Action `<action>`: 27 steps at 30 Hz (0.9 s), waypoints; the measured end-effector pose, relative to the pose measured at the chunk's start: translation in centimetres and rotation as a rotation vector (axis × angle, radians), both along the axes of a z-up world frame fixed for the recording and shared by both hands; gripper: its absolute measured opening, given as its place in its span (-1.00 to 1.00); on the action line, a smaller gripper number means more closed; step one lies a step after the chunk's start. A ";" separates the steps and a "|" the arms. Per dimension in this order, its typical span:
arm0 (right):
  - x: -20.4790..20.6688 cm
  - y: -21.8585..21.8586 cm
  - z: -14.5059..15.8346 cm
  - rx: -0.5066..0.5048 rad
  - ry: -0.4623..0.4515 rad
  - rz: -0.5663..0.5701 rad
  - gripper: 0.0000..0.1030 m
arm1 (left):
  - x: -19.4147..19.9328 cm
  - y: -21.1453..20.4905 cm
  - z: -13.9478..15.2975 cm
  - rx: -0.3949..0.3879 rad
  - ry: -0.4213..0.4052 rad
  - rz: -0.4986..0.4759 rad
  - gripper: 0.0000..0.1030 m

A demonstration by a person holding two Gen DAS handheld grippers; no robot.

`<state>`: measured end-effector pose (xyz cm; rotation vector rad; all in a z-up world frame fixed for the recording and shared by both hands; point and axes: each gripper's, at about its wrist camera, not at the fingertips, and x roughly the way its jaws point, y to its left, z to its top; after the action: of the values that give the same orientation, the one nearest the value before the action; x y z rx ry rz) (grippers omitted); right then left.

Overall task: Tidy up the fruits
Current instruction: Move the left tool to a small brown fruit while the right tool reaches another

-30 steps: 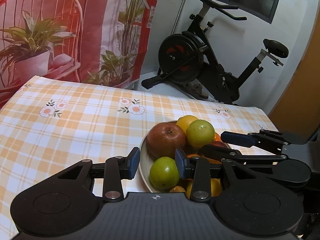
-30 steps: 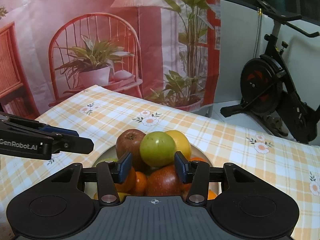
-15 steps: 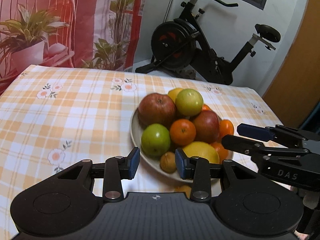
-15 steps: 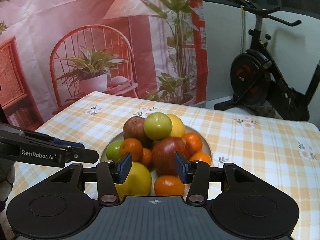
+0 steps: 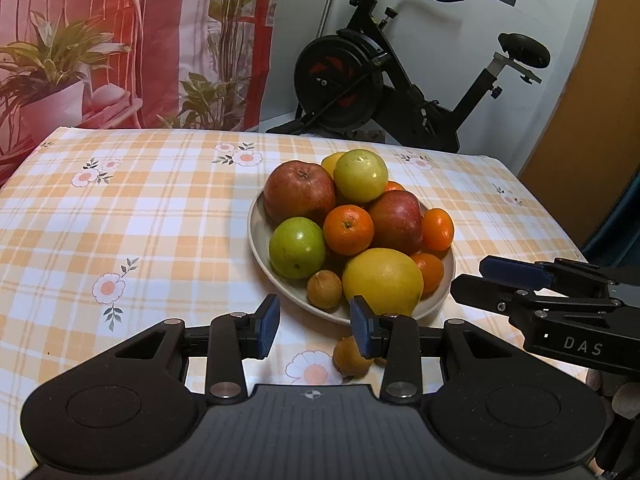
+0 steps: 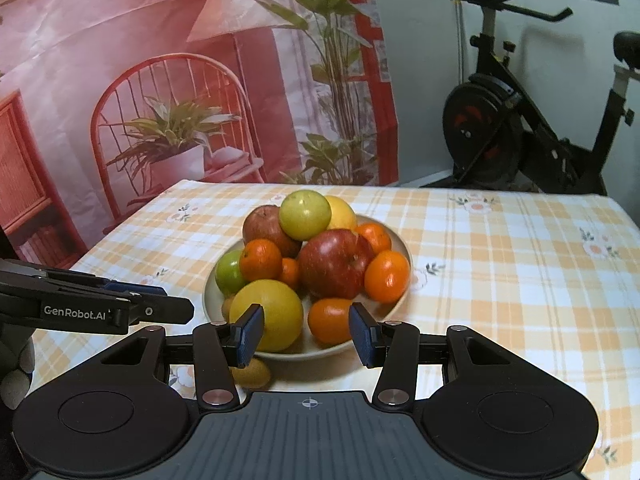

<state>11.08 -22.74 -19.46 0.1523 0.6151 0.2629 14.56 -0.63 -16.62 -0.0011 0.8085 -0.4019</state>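
A beige plate (image 5: 256, 240) (image 6: 400, 240) holds a heap of fruit: red apples (image 5: 299, 192), green apples (image 5: 297, 247), oranges (image 5: 348, 230), a big yellow citrus (image 5: 382, 282) (image 6: 266, 314) and a small brown fruit (image 5: 324, 289). Another small brown fruit (image 5: 352, 358) (image 6: 252, 374) lies on the tablecloth just in front of the plate. My left gripper (image 5: 314, 330) is open and empty, above the plate's near edge. My right gripper (image 6: 306, 332) is open and empty, at the plate's near rim; it also shows at the right of the left wrist view (image 5: 500, 280).
The table wears an orange checked cloth with flowers (image 5: 120, 220). An exercise bike (image 5: 380, 80) stands behind the table. A printed red backdrop (image 6: 200, 80) hangs at the back left. The left gripper (image 6: 120, 304) crosses the left side of the right wrist view.
Both grippers have drawn back and risen from the fruit heap, so the whole plate and the loose brown fruit now show. Both stay open and empty.
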 end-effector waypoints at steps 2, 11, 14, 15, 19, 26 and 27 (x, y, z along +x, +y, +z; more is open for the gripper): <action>-0.1 0.0 -0.2 0.003 0.006 -0.003 -0.15 | -0.1 -0.1 -0.1 0.001 0.001 -0.001 -0.21; -0.3 0.0 -0.9 0.015 0.034 -0.006 -0.15 | -0.3 0.0 -0.4 0.000 0.011 0.003 -0.21; -0.3 0.1 -1.0 0.018 0.040 -0.005 -0.15 | -0.2 0.0 -0.5 0.000 0.013 0.003 -0.21; -0.2 0.1 -1.0 0.018 0.043 -0.005 -0.15 | -0.2 0.0 -0.5 -0.001 0.014 0.003 -0.21; -0.2 0.1 -1.2 0.021 0.048 -0.006 -0.15 | -0.3 -0.1 -0.8 0.000 0.020 -0.003 -0.21; -0.2 0.0 -1.7 0.031 0.063 -0.011 -0.15 | -0.4 -0.7 -1.7 0.000 0.044 -0.026 -0.21; -0.2 -0.1 -1.7 0.031 0.064 -0.011 -0.15 | -0.4 -0.8 -1.8 0.000 0.047 -0.030 -0.21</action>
<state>10.88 -22.79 -21.19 0.1946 0.6736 0.2575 14.19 -1.45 -18.41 0.0012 0.8556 -0.4314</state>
